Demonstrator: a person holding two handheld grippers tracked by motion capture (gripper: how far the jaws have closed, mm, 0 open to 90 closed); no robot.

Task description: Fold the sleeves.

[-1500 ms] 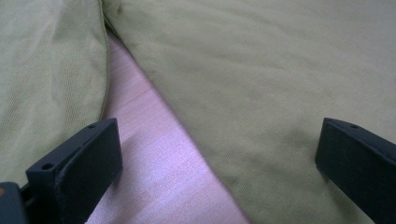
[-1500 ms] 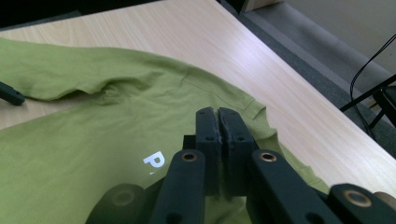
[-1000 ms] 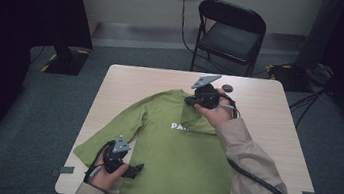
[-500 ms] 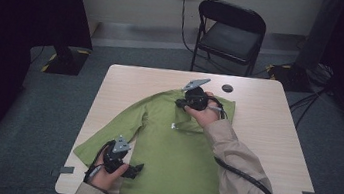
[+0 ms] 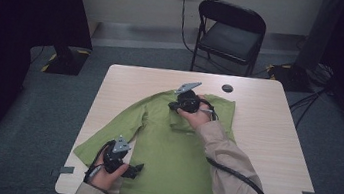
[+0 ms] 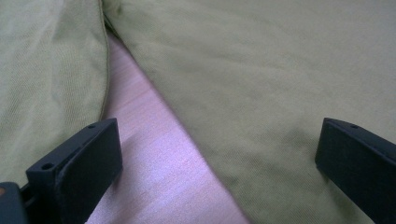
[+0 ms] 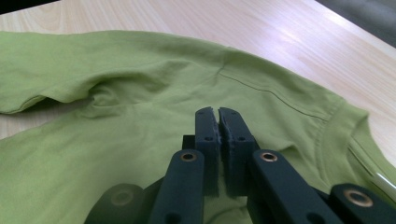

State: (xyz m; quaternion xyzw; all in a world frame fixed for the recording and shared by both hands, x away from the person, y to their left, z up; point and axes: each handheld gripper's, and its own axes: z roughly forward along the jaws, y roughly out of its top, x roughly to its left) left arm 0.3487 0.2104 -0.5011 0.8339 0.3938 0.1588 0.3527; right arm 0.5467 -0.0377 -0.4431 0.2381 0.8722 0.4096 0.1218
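Across the tabletop [image 5: 266,134] lies the green shirt [image 5: 172,152], spread flat with its collar toward the far edge and its hem at the near edge. From the high view I see my right gripper [image 5: 184,100] sitting on the shirt near the collar, and my left gripper [image 5: 123,164] low at the shirt's near left corner, beside the sleeve. That view does not let me read the jaws. My right gripper view does: the jaws of the right gripper [image 7: 217,116] are pressed together over the cloth, just short of the collar seam, and I cannot tell whether any fabric is pinched between them. My left gripper view shows the jaws of the left gripper [image 6: 215,154] standing wide apart, with nothing between them but a strip of bare wood between the sleeve and the shirt's body. Beyond the shirt, a folding chair [image 5: 231,31] stands on the floor past the far edge.
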